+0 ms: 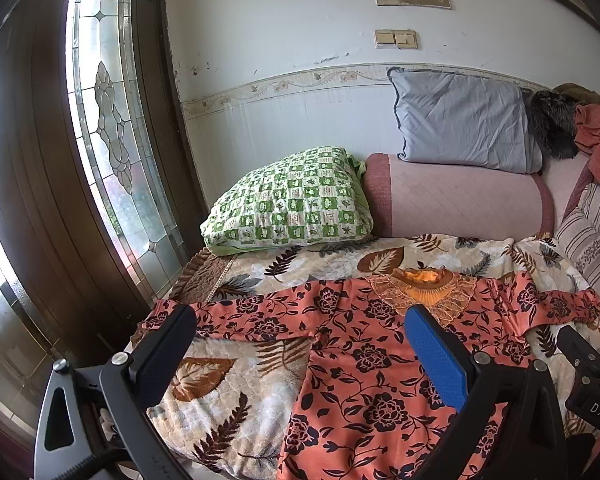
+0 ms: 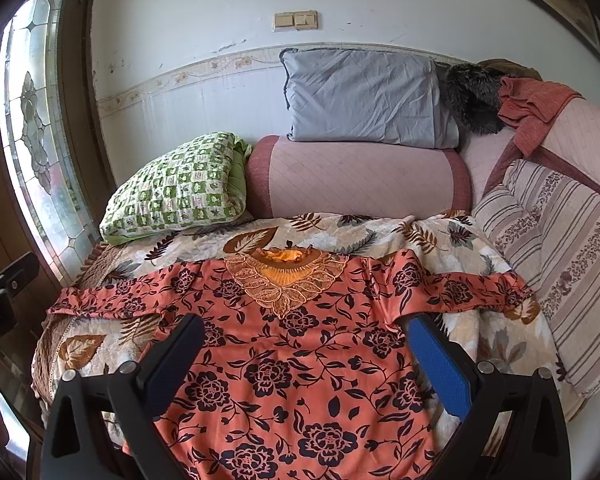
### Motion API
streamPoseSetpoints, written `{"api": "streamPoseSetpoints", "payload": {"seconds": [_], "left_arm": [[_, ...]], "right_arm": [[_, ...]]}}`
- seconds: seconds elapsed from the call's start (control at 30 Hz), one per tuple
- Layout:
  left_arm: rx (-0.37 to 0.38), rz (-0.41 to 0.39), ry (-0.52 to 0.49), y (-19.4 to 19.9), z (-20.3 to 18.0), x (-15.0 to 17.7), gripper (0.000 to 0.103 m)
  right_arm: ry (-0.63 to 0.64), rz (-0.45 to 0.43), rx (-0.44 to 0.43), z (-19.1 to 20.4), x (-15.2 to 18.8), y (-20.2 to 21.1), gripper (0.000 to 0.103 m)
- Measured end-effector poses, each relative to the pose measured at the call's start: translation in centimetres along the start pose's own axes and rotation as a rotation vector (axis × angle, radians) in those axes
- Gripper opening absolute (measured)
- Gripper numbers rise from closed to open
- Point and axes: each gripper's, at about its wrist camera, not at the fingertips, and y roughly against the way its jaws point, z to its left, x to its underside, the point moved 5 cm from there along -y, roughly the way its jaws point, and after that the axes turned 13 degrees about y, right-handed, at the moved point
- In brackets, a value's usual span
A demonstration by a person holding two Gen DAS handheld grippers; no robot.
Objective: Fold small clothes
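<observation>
The folding appears not to have started. The orange floral dress [image 2: 300, 360] lies face up and spread flat on the leaf-patterned quilt [image 2: 380, 232], with its embroidered neckline [image 2: 286, 276] toward the sofa back and both long sleeves stretched straight out to the sides; no sleeve is turned in and no crease or doubled layer shows in the body. The left gripper [image 1: 300, 344] hangs above the dress's left sleeve and side, its jaws spread wide with nothing between them. The right gripper [image 2: 306, 356] hovers over the middle of the dress, likewise parted and empty. Judging by this layout, the laying-out step is complete, and everything else remains: bringing each sleeve across the chest, then doubling the body up from the hem, which lies out of view below both cameras. A green checked pillow [image 2: 176, 188], a grey pillow [image 2: 364, 100] and a striped cushion [image 2: 560, 248] sit behind and beside the work area, apart from the dress.
</observation>
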Motion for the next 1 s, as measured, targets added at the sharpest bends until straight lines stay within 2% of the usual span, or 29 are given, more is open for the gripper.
{"api": "streamPoseSetpoints", "payload": {"seconds": [1.0], "left_arm": [[0.003,0.032,-0.031,-1.7,-1.2,0.7,0.103]], "right_arm": [[0.001,0.02,0.005,-0.1,-0.2,-1.8,0.103]]}}
